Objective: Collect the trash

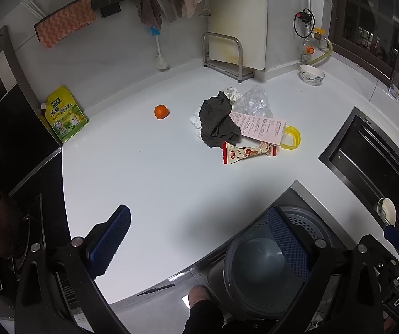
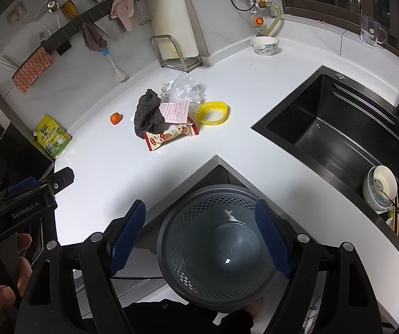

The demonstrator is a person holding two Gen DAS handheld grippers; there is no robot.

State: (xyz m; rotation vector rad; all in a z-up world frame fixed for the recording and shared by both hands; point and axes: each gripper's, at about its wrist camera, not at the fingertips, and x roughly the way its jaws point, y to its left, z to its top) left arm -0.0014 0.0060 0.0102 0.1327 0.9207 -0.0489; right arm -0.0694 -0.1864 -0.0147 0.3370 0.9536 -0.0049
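Both grippers hang over the grey perforated bin (image 2: 216, 247), which stands on the floor in the notch of the white counter (image 2: 132, 167). Right gripper (image 2: 199, 236): fingers spread wide apart, nothing between them, straddling the bin's mouth. Left gripper (image 1: 202, 239): likewise spread and holding nothing, one finger over the counter edge, the other over the bin. Two small white scraps lie inside the bin.

Beyond the bin, mid-counter, the trash sits in one heap: a dark grey rag (image 2: 147, 115), a pink printed paper (image 2: 175, 110) lapping onto it, crumpled clear plastic (image 2: 184, 86) behind, and a red-and-white snack wrapper (image 2: 168, 136) at the near edge. A yellow ring-shaped lid (image 2: 213, 112) lies just right of the heap; a small orange (image 2: 115, 118) lies left of it, apart.
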